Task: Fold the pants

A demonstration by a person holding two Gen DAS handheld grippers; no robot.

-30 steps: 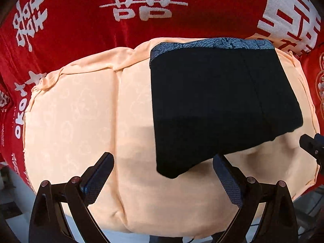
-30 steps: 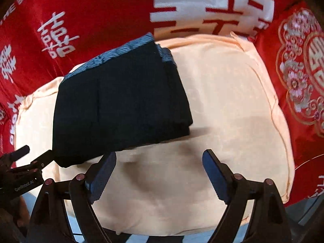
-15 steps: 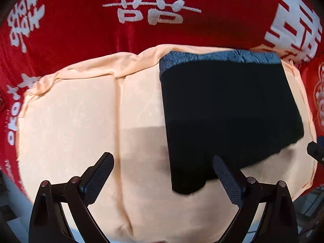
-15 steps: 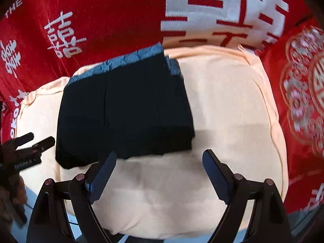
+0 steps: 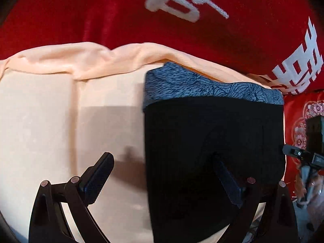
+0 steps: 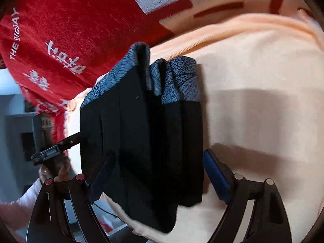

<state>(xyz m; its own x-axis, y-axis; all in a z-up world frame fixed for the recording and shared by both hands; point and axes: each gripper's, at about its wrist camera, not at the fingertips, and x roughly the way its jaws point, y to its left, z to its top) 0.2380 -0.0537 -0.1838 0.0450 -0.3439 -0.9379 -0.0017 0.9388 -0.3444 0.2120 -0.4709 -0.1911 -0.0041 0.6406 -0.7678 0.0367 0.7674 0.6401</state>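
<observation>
Because the pants (image 5: 212, 151) are soft cloth, I think they will bend and sag where nothing holds them, and they look light enough for one pair of tongs to lift. They are black with a gray-blue patterned waistband (image 5: 202, 87), and they are already folded into a thick stack of layers. The stack lies on a peach cloth (image 5: 60, 121), which is spread over a red blanket with white signs (image 5: 182, 4); I cannot tell what is under that. In the left wrist view the stack sits at about 4 o'clock, and in the right wrist view it sits near the middle, a bit toward 9 o'clock. The waistband end points away from both cameras, toward 12 o'clock, and the folded end points back at 6 o'clock, so the long way runs from 12 to 6. The left tongs (image 5: 166, 180) are wide open, with one finger over the peach cloth and the other over the black cloth. The right tongs (image 6: 160, 174) are wide open too, one finger on each side of the stack's near end. I think the best place to grab is that near folded edge, pinching all the layers together, because loose layers could slide apart. The cloth looks smooth, so it may slip a little.
</observation>
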